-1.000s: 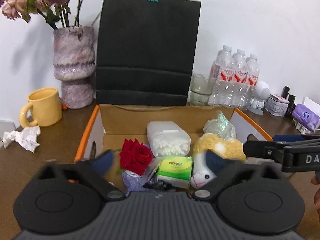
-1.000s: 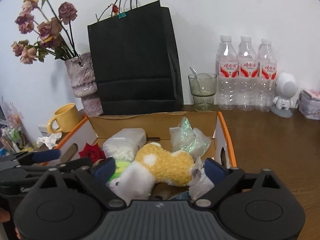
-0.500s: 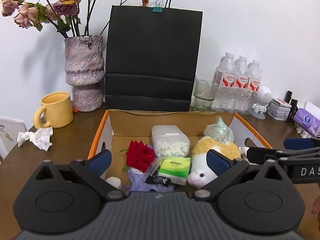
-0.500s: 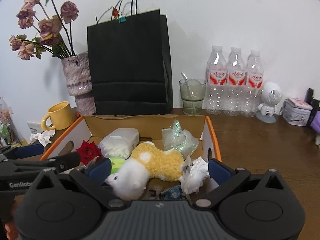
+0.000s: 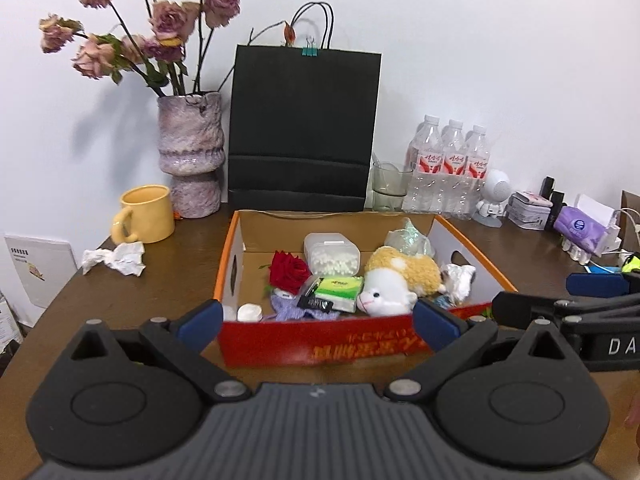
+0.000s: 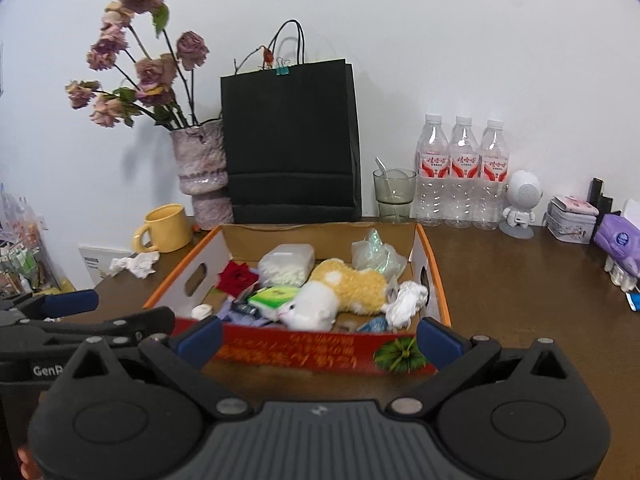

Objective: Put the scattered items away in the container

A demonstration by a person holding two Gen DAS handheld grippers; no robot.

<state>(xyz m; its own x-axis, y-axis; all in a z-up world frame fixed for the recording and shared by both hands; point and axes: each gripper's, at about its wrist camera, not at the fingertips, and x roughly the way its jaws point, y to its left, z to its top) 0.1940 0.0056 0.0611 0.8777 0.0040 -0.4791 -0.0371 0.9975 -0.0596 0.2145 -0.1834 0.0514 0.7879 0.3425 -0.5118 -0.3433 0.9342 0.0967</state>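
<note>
An open cardboard box with a red front wall (image 5: 340, 346) (image 6: 296, 350) stands on the brown table. In it lie a plush toy (image 5: 400, 282) (image 6: 340, 294), a red rose (image 5: 289, 271) (image 6: 237, 277), a clear tub of cotton swabs (image 5: 332, 254), a green tissue pack (image 5: 339, 288), a crumpled white tissue (image 5: 460, 280) and a clear wrapper (image 5: 410, 238). My left gripper (image 5: 318, 322) is open and empty, in front of the box. My right gripper (image 6: 318, 338) is open and empty, also in front of the box. Each gripper shows at the edge of the other's view.
A crumpled tissue (image 5: 116, 258) lies on the table left of the box, by a yellow mug (image 5: 144, 220). Behind stand a vase of dried roses (image 5: 190, 160), a black paper bag (image 5: 304, 128), a glass (image 5: 390, 186), three water bottles (image 5: 450, 168) and small items at right.
Both grippers have pulled back and up from over the box. The box's red front wall now shows in both views.
</note>
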